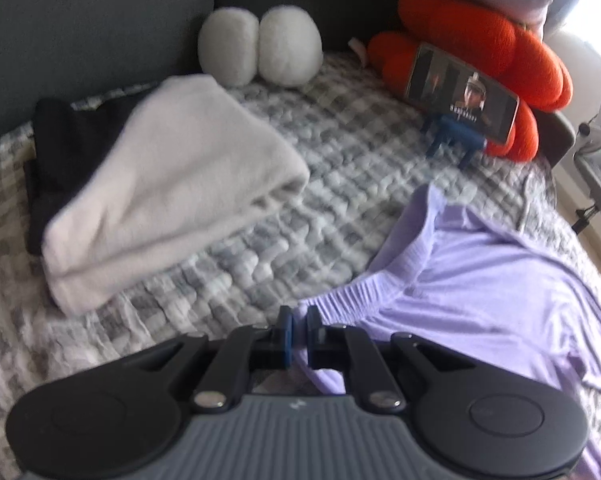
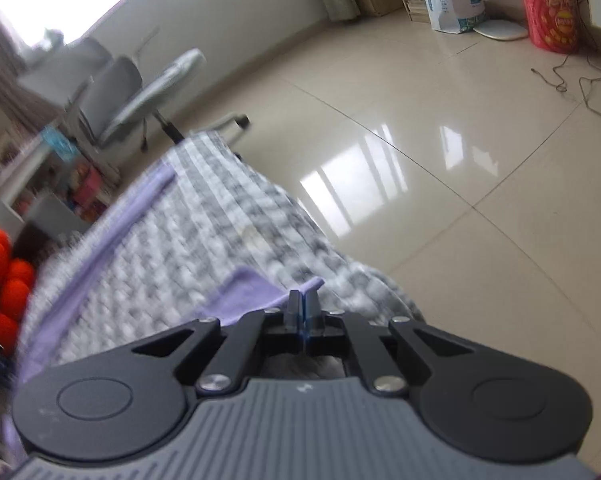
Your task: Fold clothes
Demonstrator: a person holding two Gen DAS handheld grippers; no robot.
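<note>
On the bed (image 1: 340, 152), a white folded garment (image 1: 172, 200) lies at ten o'clock over a dark one (image 1: 68, 148), seemingly done; the lilac garment (image 1: 480, 280) at three o'clock remains, left gripper (image 1: 299, 320) and right gripper (image 2: 301, 300) fingers clamped on its edges.

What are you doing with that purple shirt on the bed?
Someone is folding laundry on the checked bedspread with a gripper in each hand. The left gripper is pinched on the gathered edge of the lilac garment, and the right gripper is pinched on another corner of it near the bed's edge. A folded white towel lies on dark clothes nearby.
</note>
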